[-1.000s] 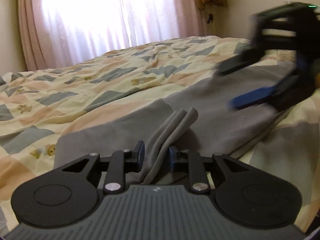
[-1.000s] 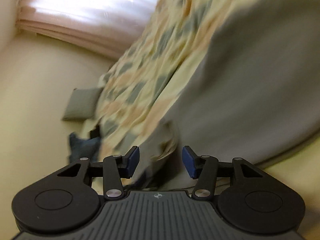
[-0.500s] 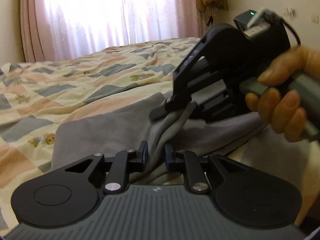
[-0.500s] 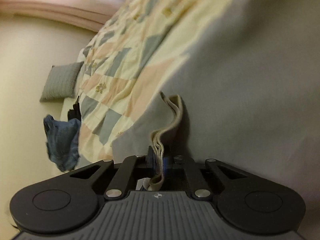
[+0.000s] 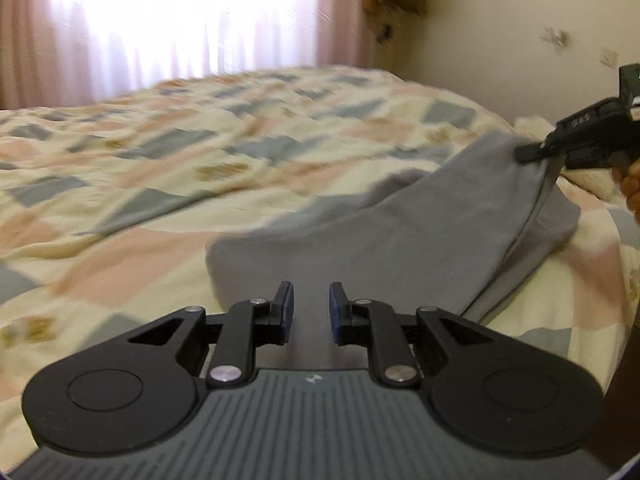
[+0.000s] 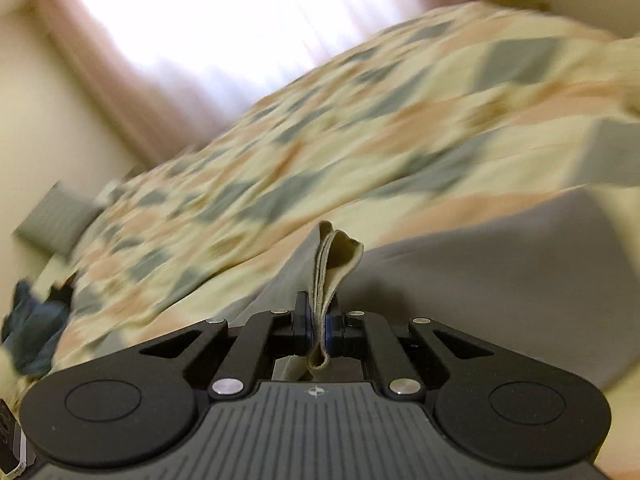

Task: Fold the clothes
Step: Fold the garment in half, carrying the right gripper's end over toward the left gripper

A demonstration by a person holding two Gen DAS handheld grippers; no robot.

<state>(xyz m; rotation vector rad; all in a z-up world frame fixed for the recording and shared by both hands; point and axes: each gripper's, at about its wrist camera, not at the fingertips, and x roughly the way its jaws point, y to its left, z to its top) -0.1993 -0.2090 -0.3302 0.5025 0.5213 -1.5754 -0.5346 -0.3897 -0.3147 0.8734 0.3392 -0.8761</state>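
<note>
Since the earlier frames: the right gripper (image 6: 319, 330) no longer sits just ahead of the left one; in the left wrist view it is now far to the right, near the bed's edge, stretching the grey garment (image 5: 420, 232) out between the two. One second ago its jaws stood apart; now they are clamped on a bunched hem of the garment, layers pinched between the blue pads (image 6: 329, 330), a folded tip poking up above them.

Left gripper (image 5: 311, 314): jaws narrowly apart. Grey cloth fills the gap, but whether the pads actually press on it is unclear from this angle; a grip seems likely, not confirmed.

The garment lies raised and taut over the patchwork quilt (image 5: 160, 152). Both views are motion-blurred. Bright curtained window (image 5: 180, 20) behind.
</note>
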